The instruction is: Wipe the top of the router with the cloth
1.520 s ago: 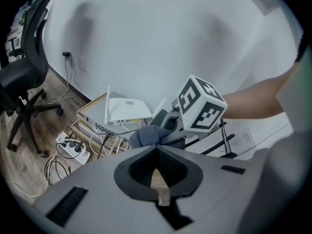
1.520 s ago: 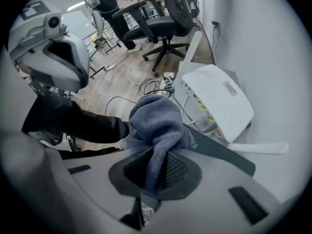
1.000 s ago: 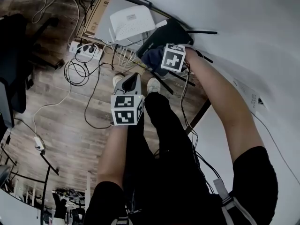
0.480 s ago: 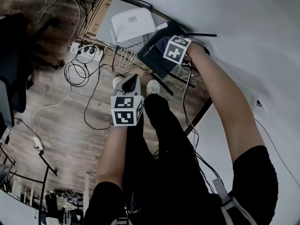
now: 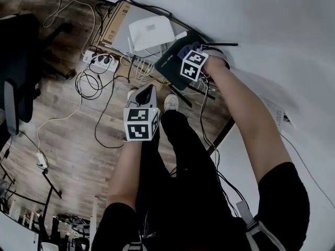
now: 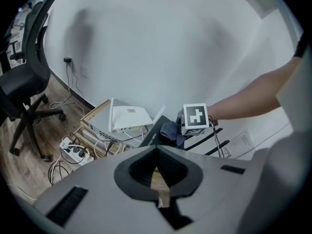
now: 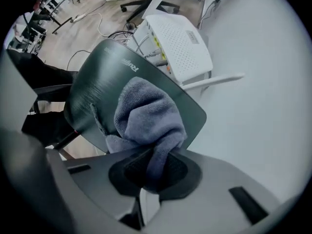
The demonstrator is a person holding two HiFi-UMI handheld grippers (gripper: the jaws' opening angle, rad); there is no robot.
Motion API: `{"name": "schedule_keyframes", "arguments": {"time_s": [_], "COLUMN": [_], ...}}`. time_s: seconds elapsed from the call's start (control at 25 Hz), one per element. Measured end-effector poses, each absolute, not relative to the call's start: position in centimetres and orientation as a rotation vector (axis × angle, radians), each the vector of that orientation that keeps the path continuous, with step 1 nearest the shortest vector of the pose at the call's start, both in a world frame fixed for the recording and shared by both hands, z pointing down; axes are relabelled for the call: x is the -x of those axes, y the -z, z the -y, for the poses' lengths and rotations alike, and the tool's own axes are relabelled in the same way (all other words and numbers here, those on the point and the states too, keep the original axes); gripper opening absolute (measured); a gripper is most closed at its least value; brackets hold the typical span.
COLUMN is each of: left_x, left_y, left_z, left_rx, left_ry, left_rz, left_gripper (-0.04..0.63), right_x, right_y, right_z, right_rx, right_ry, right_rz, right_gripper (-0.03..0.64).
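now: right gripper (image 7: 152, 172) clamped tight on bunched grey-blue cloth (image 7: 146, 113), one fold drawn down between the jaws. cloth pressed on top of black router (image 7: 95, 89), toward its near edge. router lying at edge of white table (image 5: 272, 25), seemingly overhanging it. white router (image 7: 181, 47) just beyond, atop a box (image 5: 116, 21). left gripper (image 6: 157, 177) held off the table edge, jaws together, nothing between.
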State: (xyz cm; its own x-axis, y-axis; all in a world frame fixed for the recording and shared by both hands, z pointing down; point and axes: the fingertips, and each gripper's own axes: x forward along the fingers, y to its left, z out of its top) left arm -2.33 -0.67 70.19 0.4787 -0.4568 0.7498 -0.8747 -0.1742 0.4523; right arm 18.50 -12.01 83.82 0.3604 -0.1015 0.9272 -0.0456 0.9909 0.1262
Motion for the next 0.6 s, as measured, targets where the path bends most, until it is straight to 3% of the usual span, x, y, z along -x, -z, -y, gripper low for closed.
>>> {"name": "schedule_keyframes", "arguments": {"time_s": [0.24, 0.6], "left_x": [2.3, 2.4], "left_y": [-65.5, -50.7], "left_z": [2.1, 4.4], "left_rx": [-1.833, -1.880], "left_ry": [-0.533, -0.435], "left_rz": [1.171, 1.295], "left_gripper": [0.000, 0.000], "right_x": [-17.3, -13.4], "right_y": [-77.1, -57.9], "right_z": [12.9, 13.3], "right_rx": [-0.287, -0.681], "right_ry": [0.041, 0.033], "right_rz": [1.324, 1.715], "right_gripper": [0.023, 0.023]}}
